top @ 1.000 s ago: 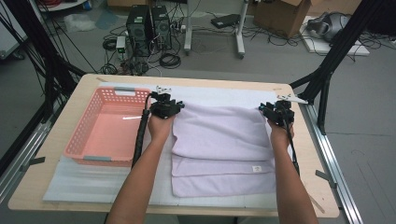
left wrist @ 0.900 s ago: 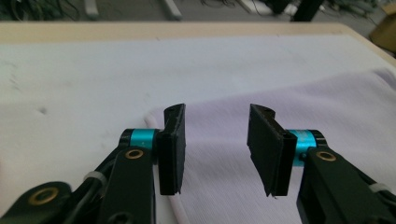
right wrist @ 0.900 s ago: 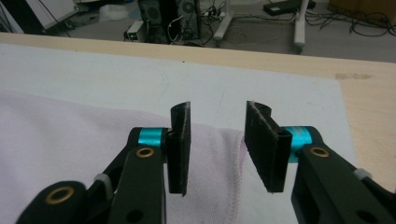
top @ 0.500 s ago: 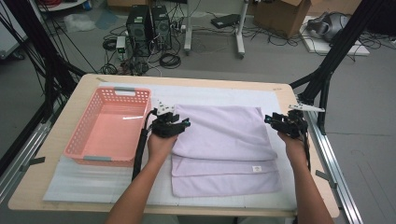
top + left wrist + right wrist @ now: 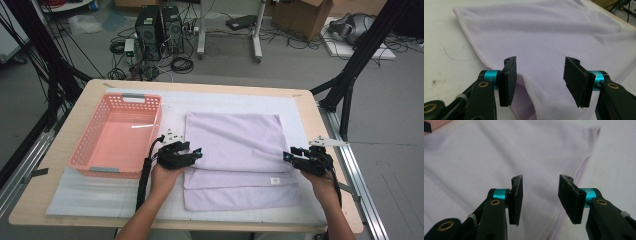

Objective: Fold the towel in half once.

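Pink basket [image 5: 90,150] empty. Folded towel [image 5: 235,145] flat, long axis toward far edge. Left gripper [image 5: 196,154], right gripper [image 5: 287,156] both released.

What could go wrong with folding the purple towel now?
Both grippers are open, so nothing holds the towel right now. The left gripper sits over the folded edge; closing there may catch just one layer, and the fold could slip apart. The right gripper hovers by the opposite edge; if the two grab unevenly, the next fold might come out crooked.
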### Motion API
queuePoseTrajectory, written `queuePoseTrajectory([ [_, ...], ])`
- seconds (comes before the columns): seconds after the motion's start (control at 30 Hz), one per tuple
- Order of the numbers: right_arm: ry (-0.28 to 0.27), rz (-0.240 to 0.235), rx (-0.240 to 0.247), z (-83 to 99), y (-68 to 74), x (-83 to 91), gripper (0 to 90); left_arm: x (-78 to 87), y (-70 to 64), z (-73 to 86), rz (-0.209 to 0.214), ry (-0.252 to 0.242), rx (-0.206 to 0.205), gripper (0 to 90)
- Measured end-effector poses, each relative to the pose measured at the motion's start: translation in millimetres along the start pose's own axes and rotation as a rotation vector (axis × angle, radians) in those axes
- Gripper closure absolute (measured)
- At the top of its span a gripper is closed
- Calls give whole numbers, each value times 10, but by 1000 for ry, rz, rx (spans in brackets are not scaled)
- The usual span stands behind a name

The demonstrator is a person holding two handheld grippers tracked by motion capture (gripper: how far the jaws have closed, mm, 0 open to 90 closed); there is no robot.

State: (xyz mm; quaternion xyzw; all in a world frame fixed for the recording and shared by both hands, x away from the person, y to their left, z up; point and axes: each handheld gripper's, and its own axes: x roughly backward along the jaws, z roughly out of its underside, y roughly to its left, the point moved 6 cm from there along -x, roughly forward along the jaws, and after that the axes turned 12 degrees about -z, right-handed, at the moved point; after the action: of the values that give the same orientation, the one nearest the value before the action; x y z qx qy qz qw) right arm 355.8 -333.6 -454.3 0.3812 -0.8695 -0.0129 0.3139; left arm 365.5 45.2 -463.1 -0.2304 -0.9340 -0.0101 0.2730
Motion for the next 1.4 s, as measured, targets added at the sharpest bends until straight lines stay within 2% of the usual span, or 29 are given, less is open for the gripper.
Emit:
queuePoseTrajectory([
  [0.1, 70, -11, 25, 142, 30, -66, 548, -17, 12, 109, -12, 58, -11, 449],
  [0.13, 85, -12, 25, 167, 27, -98, 577, -33, 22, 145, -19, 88, -18, 481],
  [0.17, 100, -14, 22, 181, 22, -127, 639, -50, 23, 174, -17, 110, -31, 557],
  [0.2, 115, -16, 23, 185, 17, -154, 733, -67, 29, 198, -29, 125, -58, 676],
  [0.27, 124, 7, 47, 154, -2, -201, 833, -84, 16, 191, -33, 112, -60, 862],
  [0.33, 98, 44, 60, 84, -38, -232, 843, -101, 18, 152, -43, 87, -52, 871],
  [0.47, 45, 105, 55, -41, -130, -306, 843, -142, 106, 43, -73, 39, 37, 871],
  [0.57, 11, 159, 59, -109, -203, -388, 844, -200, 150, -6, -116, 14, 41, 870],
  [0.6, -1, 180, 58, -125, -229, -416, 844, -234, 166, -21, -125, 10, 55, 870],
  [0.7, -36, 223, 25, -145, -282, -482, 833, -274, 177, -28, -138, -4, 71, 840],
  [0.73, -48, 218, 11, -148, -283, -489, 805, -271, 177, -22, -134, 5, 80, 772],
  [0.77, -52, 217, 3, -149, -281, -482, 741, -259, 175, -14, -116, 18, 88, 666],
  [0.8, -52, 220, 1, -150, -274, -457, 697, -233, 165, -6, -104, 21, 82, 594],
  [0.87, -66, 222, 20, -155, -246, -369, 667, -163, 144, 6, -104, 32, 32, 521],
  [0.9, -73, 218, 21, -155, -223, -311, 657, -119, 131, 12, -95, 24, 26, 493],
  [0.93, -82, 211, 21, -151, -197, -250, 650, -70, 114, 20, -84, 7, 29, 489],
  [1.0, -99, 167, 20, -135, -134, -151, 641, 6, 84, 60, -70, 4, 23, 481],
  [1.13, -80, 143, 66, -10, 26, 13, 641, 157, 38, 218, -45, 3, 0, 475],
  [1.2, -71, 147, 77, 70, 66, 83, 643, 222, 33, 283, -39, 2, 8, 472],
  [1.3, -97, 140, 47, 130, 109, 205, 646, 338, 29, 358, -30, -11, 11, 471],
  [1.4, -102, 131, 41, 183, 153, 314, 647, 450, 33, 413, -17, -27, 17, 470],
])
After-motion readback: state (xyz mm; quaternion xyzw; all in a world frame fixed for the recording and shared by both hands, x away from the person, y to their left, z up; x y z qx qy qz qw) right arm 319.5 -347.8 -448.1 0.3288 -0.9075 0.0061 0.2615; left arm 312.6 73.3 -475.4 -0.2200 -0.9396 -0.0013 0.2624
